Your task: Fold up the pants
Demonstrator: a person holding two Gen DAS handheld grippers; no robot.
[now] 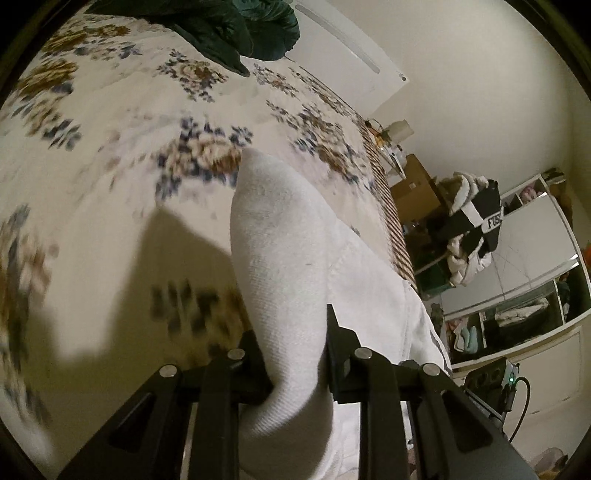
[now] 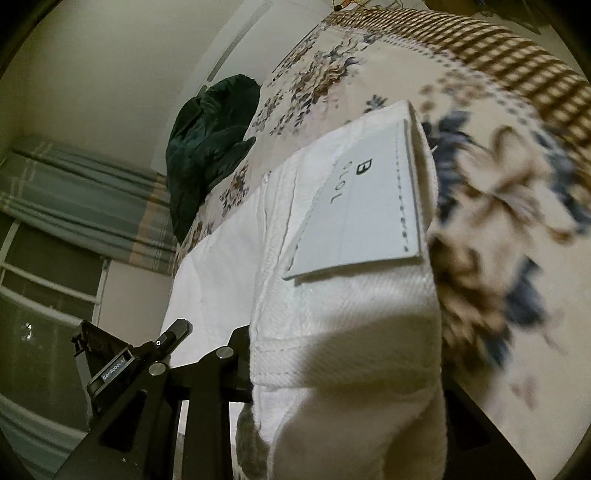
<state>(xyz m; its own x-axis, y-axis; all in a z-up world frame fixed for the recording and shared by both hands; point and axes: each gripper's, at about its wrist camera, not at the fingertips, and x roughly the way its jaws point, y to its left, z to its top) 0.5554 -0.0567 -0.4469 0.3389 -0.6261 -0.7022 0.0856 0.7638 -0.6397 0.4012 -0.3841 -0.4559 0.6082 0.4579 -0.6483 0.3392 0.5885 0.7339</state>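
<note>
White pants [image 1: 280, 258] hang in both grippers above a floral bedspread [image 1: 110, 155]. My left gripper [image 1: 291, 354] is shut on a fold of the white fabric, which rises as a pointed flap between its black fingers [image 1: 340, 343]. In the right wrist view the waistband end of the pants [image 2: 351, 295] with a white label patch [image 2: 362, 206] drapes over my right gripper [image 2: 332, 369], which is shut on it. The right finger of that gripper is hidden under the cloth.
A dark green garment [image 1: 236, 33] lies at the far end of the bed, also in the right wrist view [image 2: 207, 147]. Shelves with piled clothes [image 1: 476, 229] stand beyond the bed's checked edge [image 1: 391, 214]. A curtained window [image 2: 74, 206] is at left.
</note>
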